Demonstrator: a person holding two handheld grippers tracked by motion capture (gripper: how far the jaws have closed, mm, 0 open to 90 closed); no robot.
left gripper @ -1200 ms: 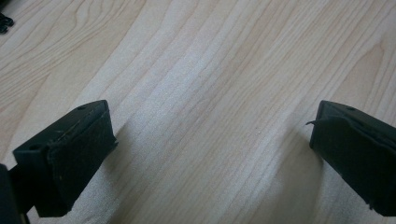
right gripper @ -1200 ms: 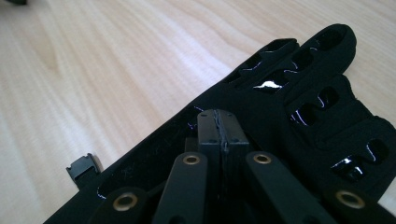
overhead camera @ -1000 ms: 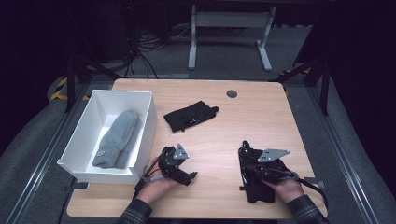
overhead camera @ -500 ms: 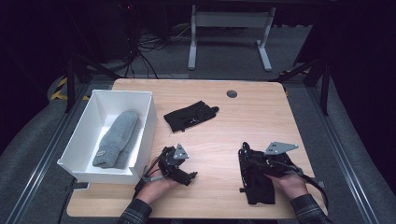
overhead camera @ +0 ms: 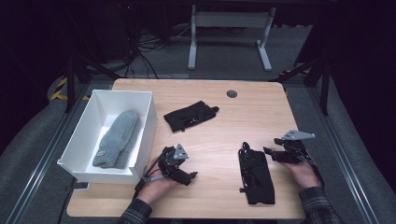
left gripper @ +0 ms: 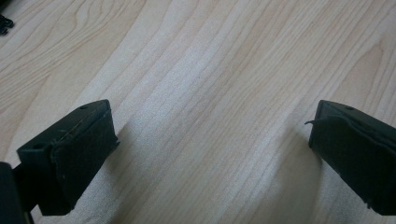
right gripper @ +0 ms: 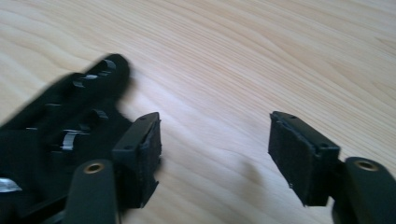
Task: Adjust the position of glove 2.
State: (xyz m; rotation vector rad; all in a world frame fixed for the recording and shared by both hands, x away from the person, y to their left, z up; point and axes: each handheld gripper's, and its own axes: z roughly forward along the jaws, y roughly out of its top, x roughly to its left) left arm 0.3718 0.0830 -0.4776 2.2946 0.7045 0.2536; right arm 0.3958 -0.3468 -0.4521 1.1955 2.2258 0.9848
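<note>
Black fabric glove (overhead camera: 256,175) lies flat on the pale wooden table (overhead camera: 243,116), just at nine o'clock of my right gripper (overhead camera: 275,155), whose jaws stand apart and hold nothing. My left gripper (overhead camera: 180,170) rests with jaws wide, empty. At twelve o'clock lies a second black glove (overhead camera: 190,115); a grey knitted mitten (overhead camera: 116,139) sits in the white rectangular bin (overhead camera: 93,109).

- I'm working in what is looking like a lab or recording studio: dark walls are surrounding one lit wooden table (overhead camera: 261,112).
- Cables (overhead camera: 140,46) are trailing across the grey floor at the far left.
- A metal stand (overhead camera: 229,28) is standing beyond the table.
</note>
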